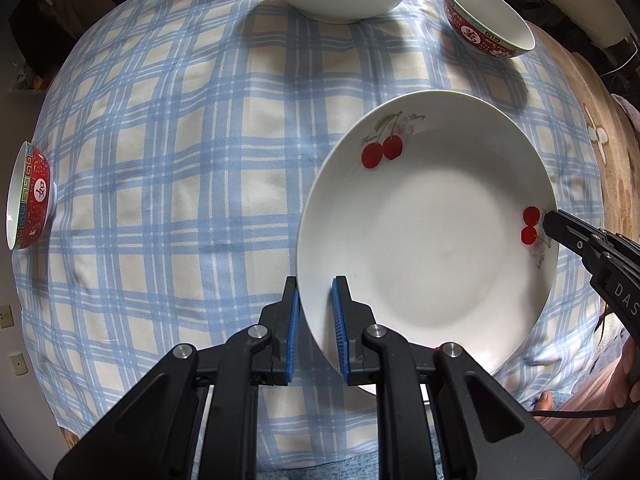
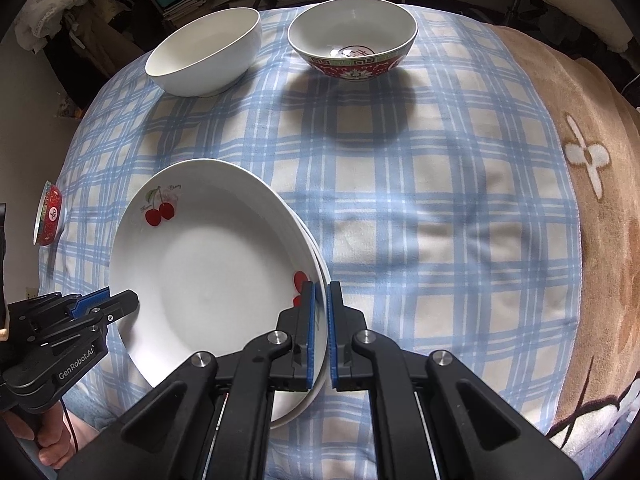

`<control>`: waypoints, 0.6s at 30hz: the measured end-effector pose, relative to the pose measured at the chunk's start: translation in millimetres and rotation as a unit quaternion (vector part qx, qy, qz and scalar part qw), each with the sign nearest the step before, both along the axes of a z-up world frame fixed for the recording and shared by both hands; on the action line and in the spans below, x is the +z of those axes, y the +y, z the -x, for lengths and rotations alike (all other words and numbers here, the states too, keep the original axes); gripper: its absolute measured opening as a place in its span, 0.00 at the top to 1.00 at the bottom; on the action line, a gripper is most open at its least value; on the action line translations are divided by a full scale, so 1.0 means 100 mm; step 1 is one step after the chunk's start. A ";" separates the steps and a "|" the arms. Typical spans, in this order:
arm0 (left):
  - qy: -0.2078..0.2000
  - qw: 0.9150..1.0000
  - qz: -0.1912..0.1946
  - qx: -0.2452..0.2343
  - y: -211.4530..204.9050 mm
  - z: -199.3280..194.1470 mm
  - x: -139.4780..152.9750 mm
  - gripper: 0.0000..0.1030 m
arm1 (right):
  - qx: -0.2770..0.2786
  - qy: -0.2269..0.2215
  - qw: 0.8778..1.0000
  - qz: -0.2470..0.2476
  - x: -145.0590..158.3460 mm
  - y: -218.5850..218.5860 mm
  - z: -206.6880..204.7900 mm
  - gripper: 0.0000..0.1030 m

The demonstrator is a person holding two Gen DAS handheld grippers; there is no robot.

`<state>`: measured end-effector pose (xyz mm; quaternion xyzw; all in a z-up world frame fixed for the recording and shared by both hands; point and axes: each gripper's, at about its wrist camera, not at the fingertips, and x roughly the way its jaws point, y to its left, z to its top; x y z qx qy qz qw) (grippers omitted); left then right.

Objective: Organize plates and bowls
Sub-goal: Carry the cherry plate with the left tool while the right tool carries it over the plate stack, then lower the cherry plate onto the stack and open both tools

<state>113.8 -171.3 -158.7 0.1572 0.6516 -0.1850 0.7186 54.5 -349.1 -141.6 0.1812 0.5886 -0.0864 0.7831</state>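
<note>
Only rightward, a second plate (image 2: 320, 276) beneath the cherry plate (image 2: 208, 280).

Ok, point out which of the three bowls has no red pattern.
The plain white bowl, at the table's far edge. The patterned bowl beside it and the patterned bowl at the left edge are both red outside.

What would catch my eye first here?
A white cherry plate near the table's front, its rim pinched on opposite sides by the left tool and right tool. Behind it on the blue checked cloth stand a white bowl and a red bowl.
</note>
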 end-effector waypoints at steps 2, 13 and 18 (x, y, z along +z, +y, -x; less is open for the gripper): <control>0.000 1.000 0.001 0.004 0.01 0.00 -0.03 0.85 | 0.000 0.000 1.000 -0.001 0.00 0.00 0.00 0.93; -0.004 1.000 -0.003 0.003 0.10 0.08 -0.13 0.85 | -0.006 0.002 1.000 -0.013 -0.01 -0.02 0.01 0.93; -0.015 1.000 -0.004 0.002 0.15 0.06 -0.08 0.85 | -0.008 0.001 1.000 -0.020 -0.01 -0.03 0.02 0.91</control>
